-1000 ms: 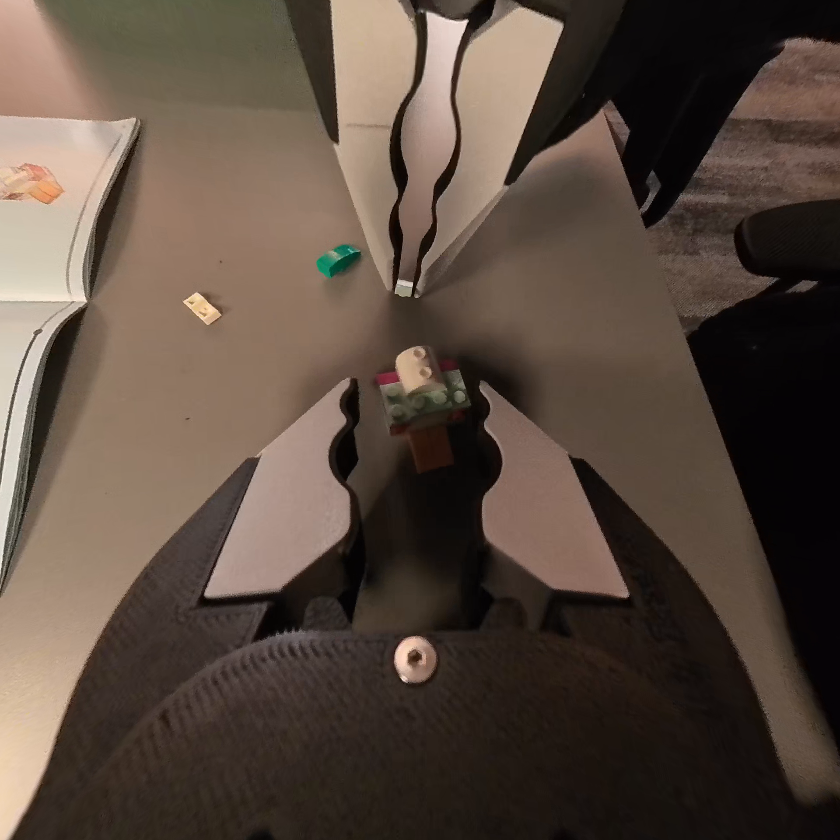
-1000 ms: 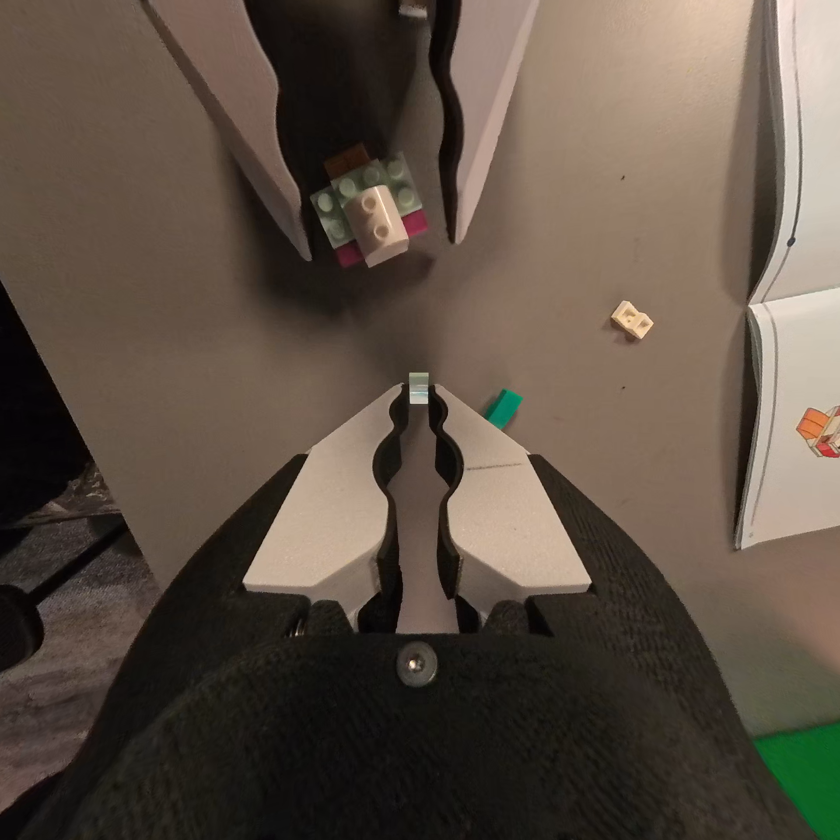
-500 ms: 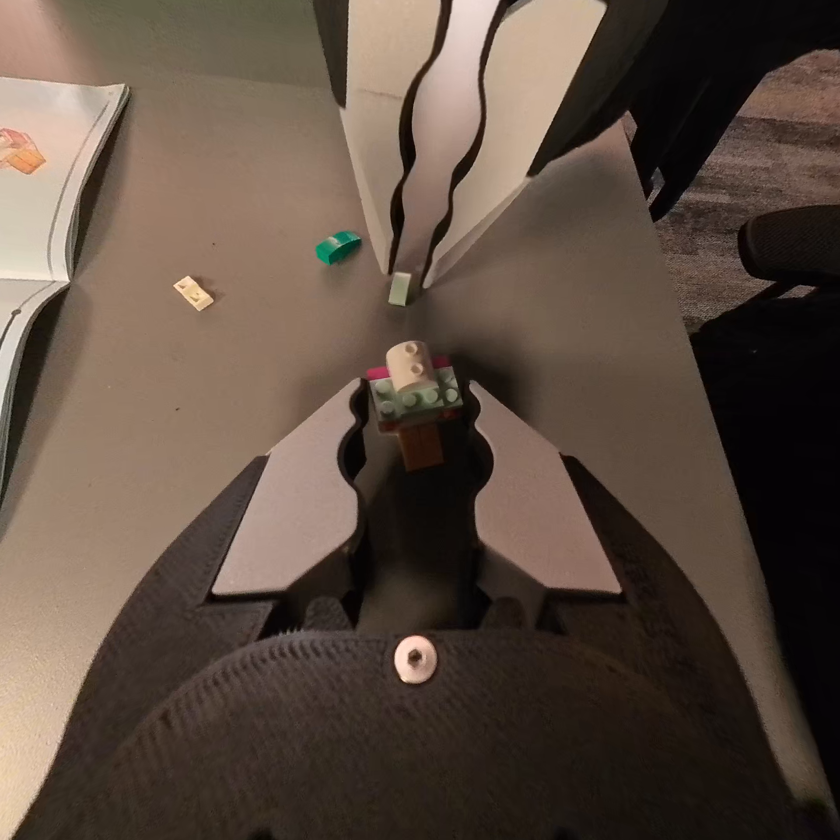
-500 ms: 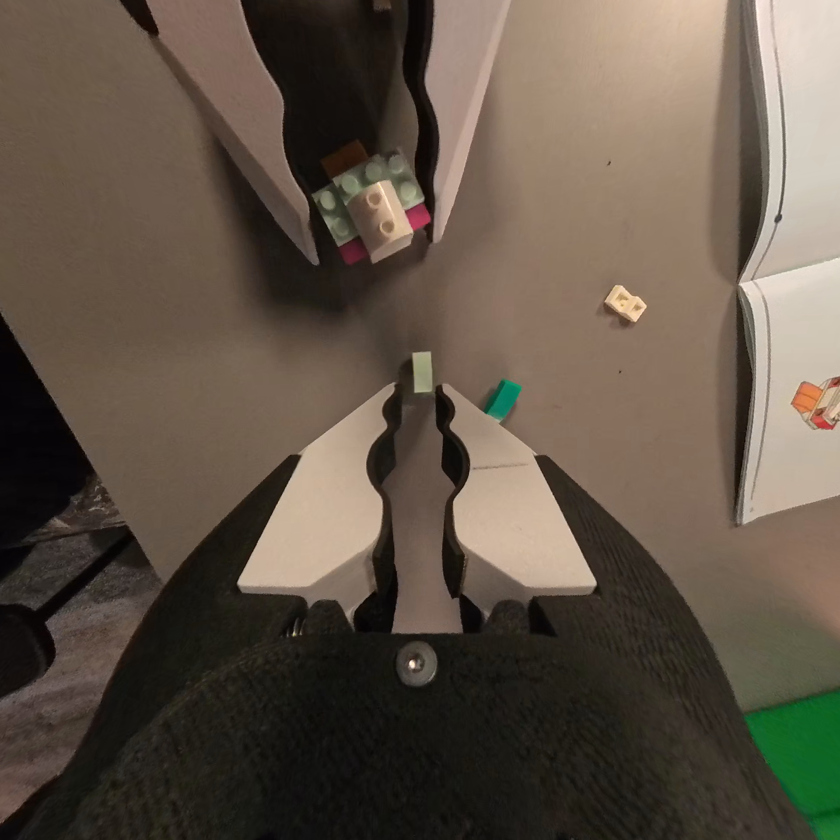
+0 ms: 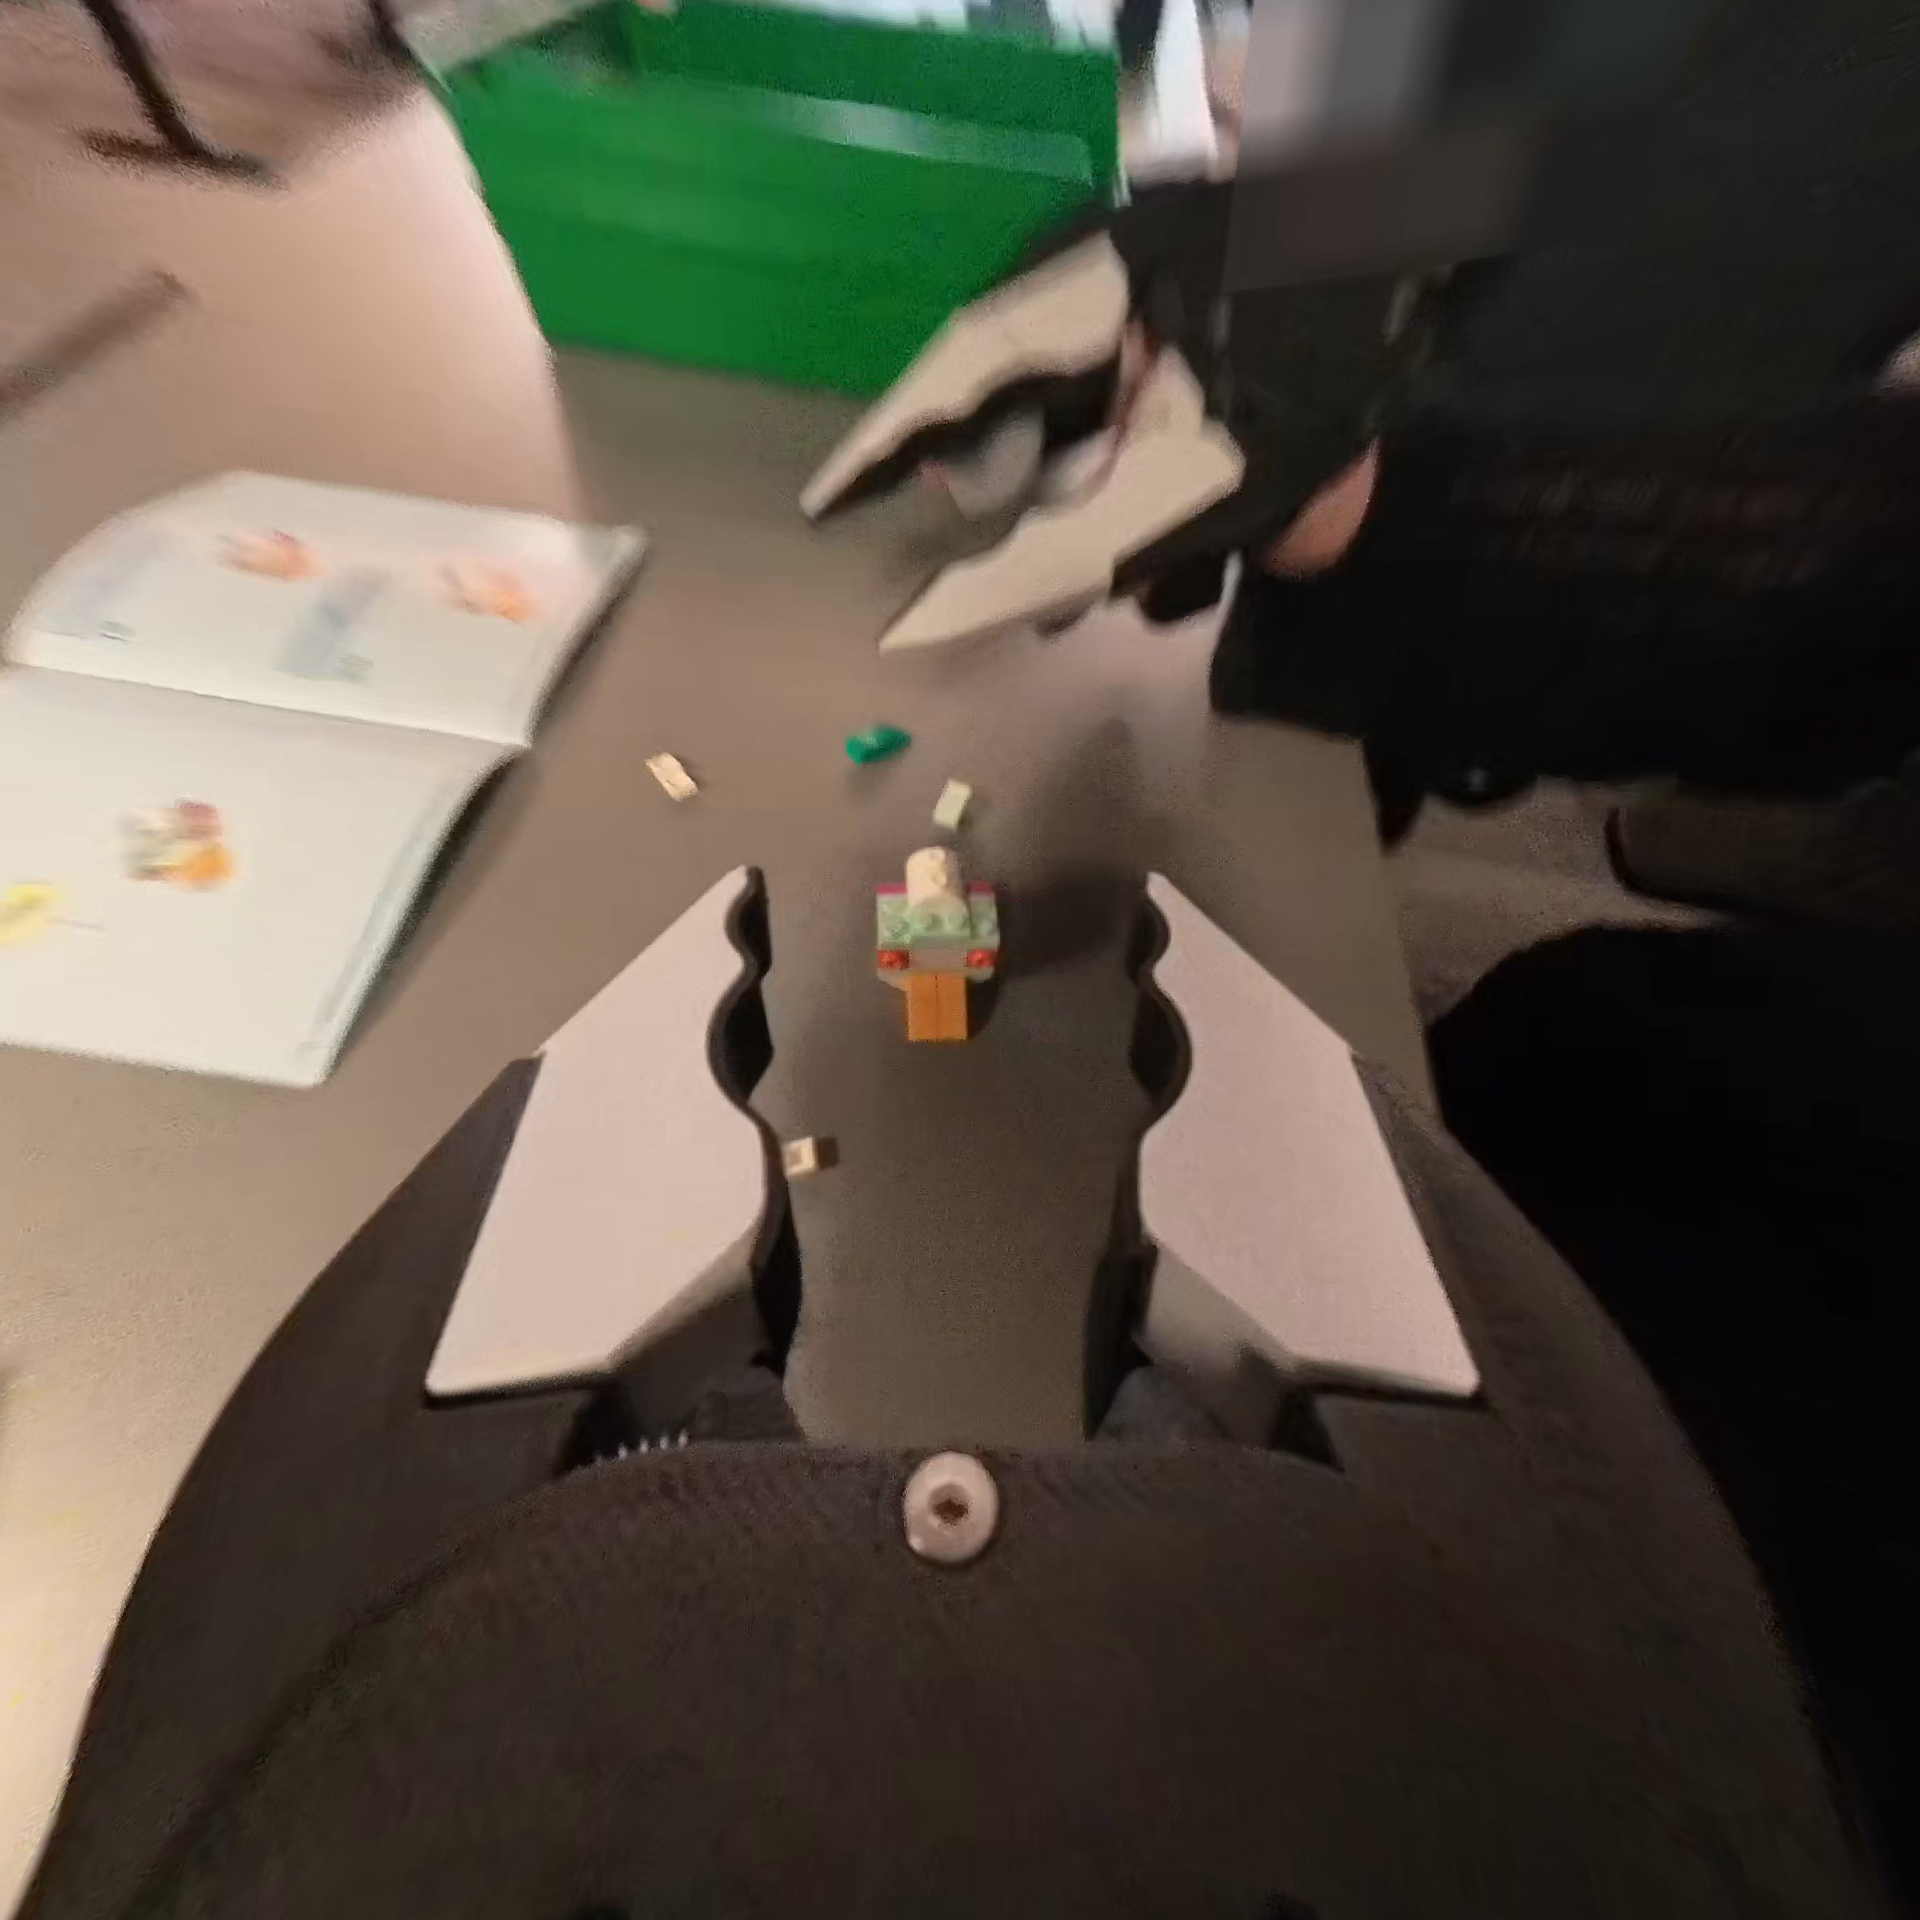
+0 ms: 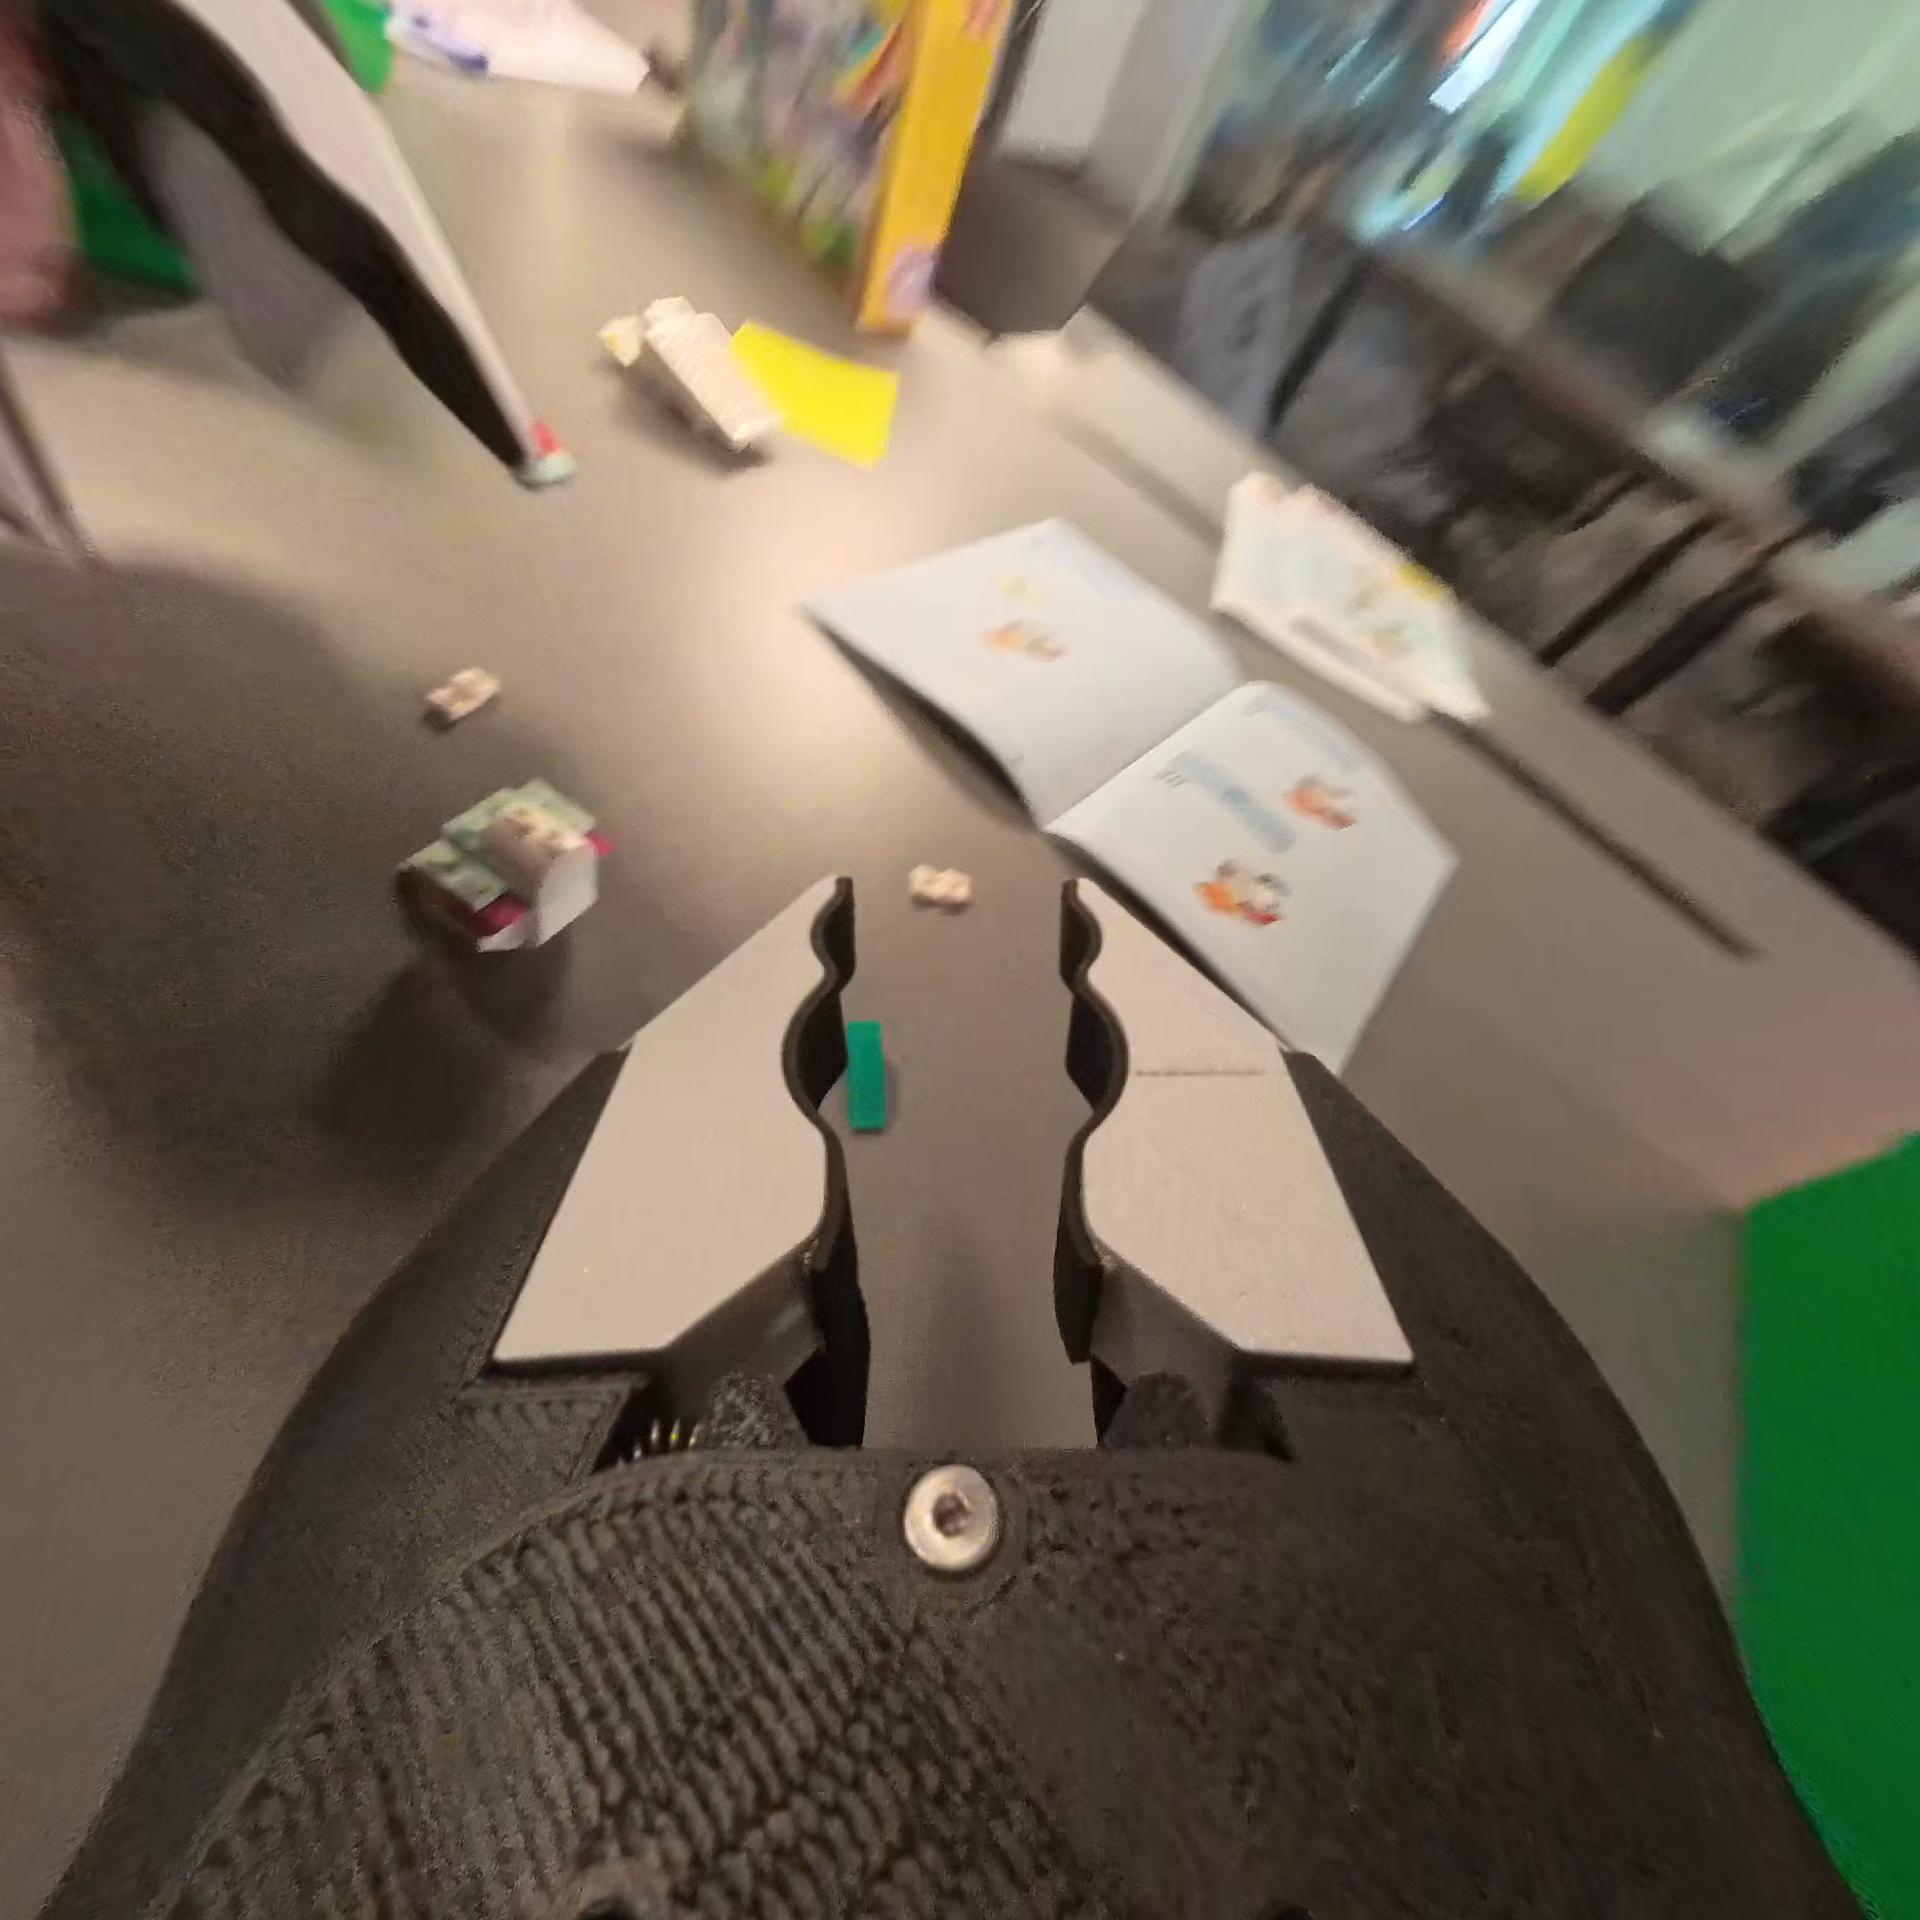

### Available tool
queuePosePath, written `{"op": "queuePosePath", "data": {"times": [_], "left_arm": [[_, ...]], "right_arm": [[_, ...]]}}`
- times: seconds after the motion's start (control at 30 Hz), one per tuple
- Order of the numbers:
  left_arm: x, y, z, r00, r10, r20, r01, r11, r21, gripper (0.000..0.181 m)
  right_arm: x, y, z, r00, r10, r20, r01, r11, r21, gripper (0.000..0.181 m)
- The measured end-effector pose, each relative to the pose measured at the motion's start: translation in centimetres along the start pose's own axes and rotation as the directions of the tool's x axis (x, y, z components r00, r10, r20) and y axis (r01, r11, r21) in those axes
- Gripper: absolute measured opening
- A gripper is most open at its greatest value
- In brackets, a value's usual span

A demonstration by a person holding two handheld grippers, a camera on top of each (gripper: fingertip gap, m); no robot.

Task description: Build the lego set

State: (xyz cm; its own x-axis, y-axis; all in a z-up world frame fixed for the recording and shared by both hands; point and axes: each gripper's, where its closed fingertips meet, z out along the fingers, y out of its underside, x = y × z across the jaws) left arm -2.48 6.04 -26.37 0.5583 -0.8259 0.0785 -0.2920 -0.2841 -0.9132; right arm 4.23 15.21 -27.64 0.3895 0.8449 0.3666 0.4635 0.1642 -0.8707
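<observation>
The small lego model, pale green with a cream top and an orange base, rests on the grey table between my left gripper's tips, untouched; it also shows in the right wrist view. My left gripper is open and empty. My right gripper is open and empty, raised off the table. A dark green piece lies between its fingers, and a cream piece lies at its tips. A pale green piece lies loose just beyond the model. Both views are blurred.
An open instruction booklet lies left of the pieces. A green box stands at the back. A second cream piece lies by my left finger. A yellow box and papers sit farther off. The table edge runs along the right.
My right gripper let the pale green piece drop onto the table, opened and pulled up and away. My left gripper opened wider and drew back from the model.
</observation>
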Motion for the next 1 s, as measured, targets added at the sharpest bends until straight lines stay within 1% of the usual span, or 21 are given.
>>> {"op": "queuePosePath", "data": {"times": [0.03,0.1,0.13,0.17,0.23,0.3,0.33,0.43,0.47,0.5,0.53,0.6,0.63,0.7,0.73,0.77,0.83,0.9,1.0], "left_arm": [[0.2,-1.3,-2.3,0.999,-0.005,0.051,0.001,0.997,0.079,0.068],[0.8,-3.4,-7.4,0.989,-0.025,0.145,-0.006,0.977,0.212,0.068],[0.9,-4.0,-10.0,0.981,-0.042,0.187,-0.007,0.968,0.251,0.069],[0.8,-4.4,-12.5,0.969,-0.065,0.239,-0.006,0.959,0.282,0.072],[-0.1,-4.4,-17.6,0.921,-0.129,0.368,0.0,0.944,0.329,0.078],[-1.5,-3.3,-22.8,0.841,-0.204,0.501,0.02,0.937,0.349,0.082],[-2.2,-2.4,-25.4,0.79,-0.241,0.564,0.036,0.936,0.35,0.083],[-4.8,1.6,-32.6,0.596,-0.296,0.747,0.129,0.953,0.275,0.08],[-5.5,2.9,-34.5,0.536,-0.304,0.788,0.168,0.953,0.253,0.079],[-6.0,4.0,-36.0,0.496,-0.315,0.81,0.216,0.947,0.236,0.078],[-6.4,5.1,-36.9,0.475,-0.335,0.814,0.276,0.935,0.223,0.078],[-6.7,7.0,-37.0,0.501,-0.381,0.777,0.402,0.898,0.181,0.072],[-7.1,8.0,-37.0,0.502,-0.4,0.766,0.46,0.874,0.156,0.072],[-8.0,10.0,-36.9,0.506,-0.403,0.763,0.553,0.83,0.073,0.07],[-8.6,10.9,-36.9,0.506,-0.39,0.769,0.586,0.81,0.025,0.07],[-9.3,11.4,-36.8,0.515,-0.37,0.773,0.605,0.796,-0.022,0.066],[-10.1,12.2,-36.2,0.547,-0.361,0.755,0.645,0.757,-0.105,0.059],[-10.6,12.7,-35.3,0.578,-0.376,0.724,0.687,0.703,-0.183,0.056],[-11.5,13.9,-35.0,0.612,-0.319,0.724,0.711,0.622,-0.327,0.048]], "right_arm": [[0.4,-0.2,-0.2,0.998,-0.017,-0.064,0.02,0.999,0.047,0.034],[1.2,-0.4,-0.6,0.984,-0.036,-0.173,0.054,0.993,0.1,0.03],[1.6,-0.4,-0.7,0.974,-0.035,-0.222,0.063,0.991,0.119,0.03],[2.1,-0.5,-0.9,0.962,-0.032,-0.273,0.072,0.988,0.14,0.03],[3.5,-1.1,-1.6,0.92,-0.034,-0.391,0.116,0.975,0.188,0.028],[4.8,-1.8,-2.5,0.869,-0.052,-0.492,0.178,0.961,0.213,0.027],[5.3,-2.1,-2.9,0.846,-0.06,-0.53,0.202,0.956,0.213,0.027],[5.6,-2.2,-3.3,0.826,-0.06,-0.561,0.216,0.952,0.217,0.027],[5.7,-2.2,-3.3,0.824,-0.059,-0.563,0.216,0.952,0.216,0.027],[5.6,-2.2,-3.4,0.824,-0.059,-0.564,0.217,0.952,0.217,0.027],[5.6,-2.2,-3.4,0.823,-0.06,-0.565,0.219,0.951,0.217,0.026],[5.6,-2.2,-3.4,0.822,-0.062,-0.566,0.222,0.95,0.219,0.026],[5.5,-2.3,-3.4,0.823,-0.063,-0.565,0.223,0.95,0.218,0.026],[5.5,-2.2,-3.3,0.825,-0.066,-0.561,0.223,0.951,0.215,0.025],[5.4,-2.2,-3.3,0.827,-0.068,-0.559,0.222,0.951,0.214,0.025],[5.4,-2.1,-3.2,0.828,-0.068,-0.556,0.221,0.952,0.213,0.025],[5.4,-2.1,-3.1,0.831,-0.069,-0.552,0.219,0.953,0.211,0.024],[5.4,-2.0,-3.1,0.832,-0.069,-0.55,0.216,0.954,0.208,0.024],[5.4,-1.9,-3.1,0.83,-0.069,-0.553,0.216,0.955,0.205,0.023]]}}
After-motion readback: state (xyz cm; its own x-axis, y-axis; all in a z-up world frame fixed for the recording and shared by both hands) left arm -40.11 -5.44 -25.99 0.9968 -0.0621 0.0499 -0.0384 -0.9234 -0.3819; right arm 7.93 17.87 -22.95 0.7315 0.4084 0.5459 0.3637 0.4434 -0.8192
